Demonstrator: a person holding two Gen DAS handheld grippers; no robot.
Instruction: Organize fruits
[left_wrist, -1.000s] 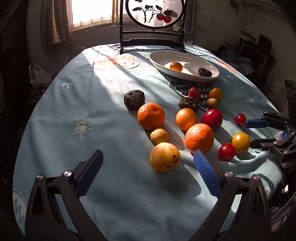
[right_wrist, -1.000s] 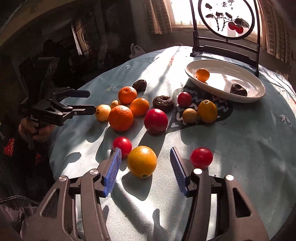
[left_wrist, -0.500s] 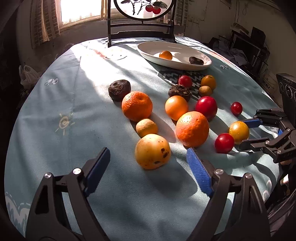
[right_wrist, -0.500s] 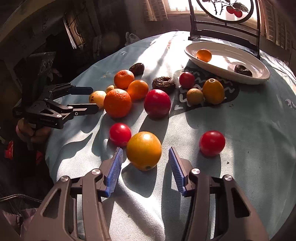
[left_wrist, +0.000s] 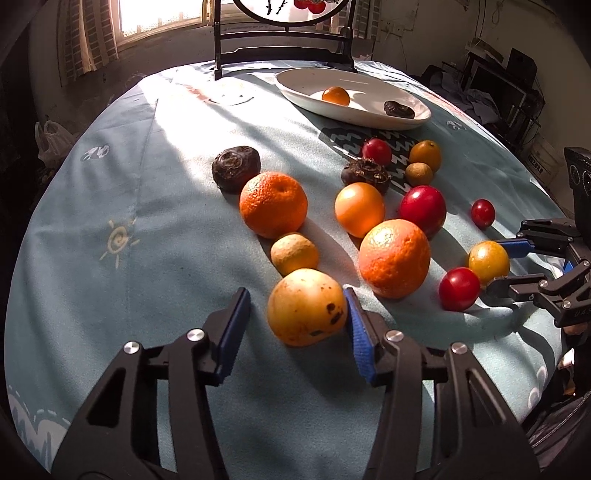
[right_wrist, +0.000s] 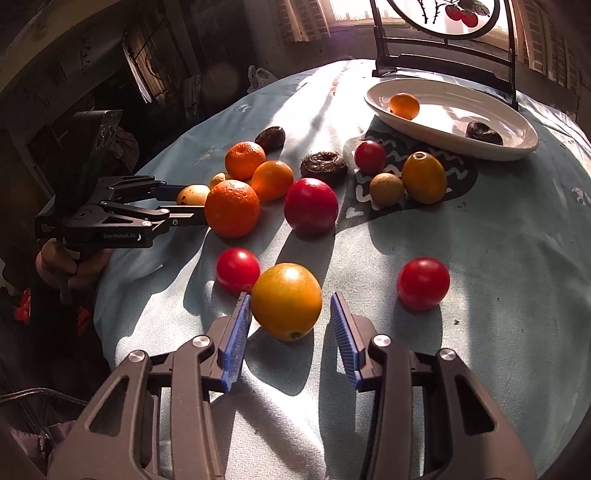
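The left hand-held gripper (left_wrist: 295, 325) has its blue pads spread either side of a spotted yellow fruit (left_wrist: 306, 307) on the surface (left_wrist: 147, 229); the right pad touches the fruit, while a gap shows at the left pad. The right hand-held gripper (right_wrist: 290, 328) likewise stands apart around a yellow-orange fruit (right_wrist: 286, 301), its left pad right against the fruit, its right pad clear of it. A small red fruit (right_wrist: 238, 270) lies just beside that fruit on the left, and another red fruit (right_wrist: 423, 283) sits apart to the right. Past the left gripper lie a small yellow fruit (left_wrist: 294, 253), a large orange (left_wrist: 394, 258) and a second orange (left_wrist: 273, 204), with a smooth orange fruit (left_wrist: 360, 210) and a large red fruit (left_wrist: 423, 210) beyond. Two dark wrinkled fruits (left_wrist: 236, 173) rest farther back. At the far end, a white oval dish (left_wrist: 295, 83) holds one orange fruit (left_wrist: 335, 96) and one dark fruit (left_wrist: 399, 109). A dark stand (left_wrist: 282, 48) rises behind it.
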